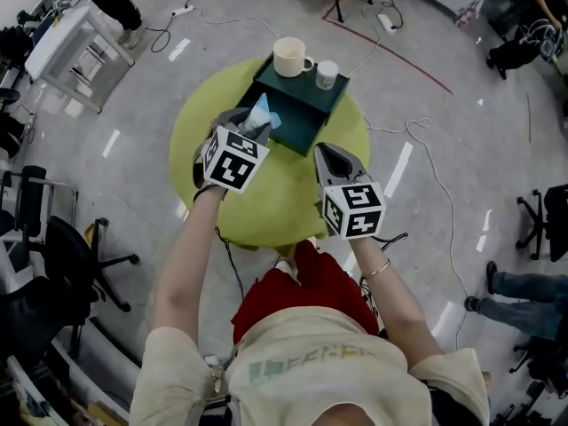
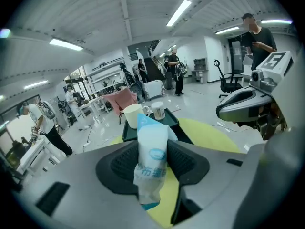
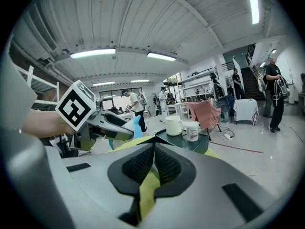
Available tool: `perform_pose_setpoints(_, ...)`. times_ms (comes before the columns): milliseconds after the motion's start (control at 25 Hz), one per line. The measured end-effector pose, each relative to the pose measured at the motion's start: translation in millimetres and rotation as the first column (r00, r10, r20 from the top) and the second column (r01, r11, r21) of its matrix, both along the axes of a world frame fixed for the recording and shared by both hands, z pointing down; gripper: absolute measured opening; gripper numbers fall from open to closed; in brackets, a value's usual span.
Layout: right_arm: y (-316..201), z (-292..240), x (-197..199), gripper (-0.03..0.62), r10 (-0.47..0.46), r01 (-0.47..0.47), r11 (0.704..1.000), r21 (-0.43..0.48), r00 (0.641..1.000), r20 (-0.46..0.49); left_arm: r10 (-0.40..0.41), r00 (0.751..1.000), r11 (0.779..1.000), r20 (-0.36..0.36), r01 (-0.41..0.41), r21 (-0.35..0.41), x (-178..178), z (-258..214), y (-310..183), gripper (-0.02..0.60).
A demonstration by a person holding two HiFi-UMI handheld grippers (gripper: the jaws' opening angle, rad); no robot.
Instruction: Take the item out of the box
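A dark green box (image 1: 302, 105) stands at the far side of the round yellow-green table (image 1: 266, 198). My left gripper (image 1: 248, 130) is shut on a white and blue tissue packet (image 2: 151, 161), held above the table just in front of the box's near left corner; the packet (image 1: 260, 115) sticks up between the jaws. My right gripper (image 1: 330, 160) hovers over the table to the right of the box front, jaws shut with nothing between them (image 3: 153, 168). In the right gripper view the left gripper (image 3: 102, 123) and the packet (image 3: 136, 127) show at left.
A cream mug (image 1: 291, 58) and a small white cup (image 1: 327, 74) stand on the box's far part. Cables (image 1: 417, 140) run over the grey floor to the right. Office chairs (image 1: 62, 256) stand at left. People stand in the background (image 2: 259, 39).
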State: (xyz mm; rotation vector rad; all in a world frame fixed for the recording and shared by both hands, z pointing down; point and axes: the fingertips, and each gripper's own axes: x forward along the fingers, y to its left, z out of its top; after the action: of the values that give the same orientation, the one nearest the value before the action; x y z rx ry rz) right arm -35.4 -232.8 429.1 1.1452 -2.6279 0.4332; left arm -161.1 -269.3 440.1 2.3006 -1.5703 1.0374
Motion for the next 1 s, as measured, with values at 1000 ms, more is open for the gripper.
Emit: perform_pose_setpoints(1000, 58.0, -31.3, -31.4, 0.037, -0.023, 0.022, 0.997, 0.068, 1.0, 0.019, -0.113, 0.98, 0.982, -0.165, 0.135, 0.129, -30.6, -51.3, 80.7, 0.198)
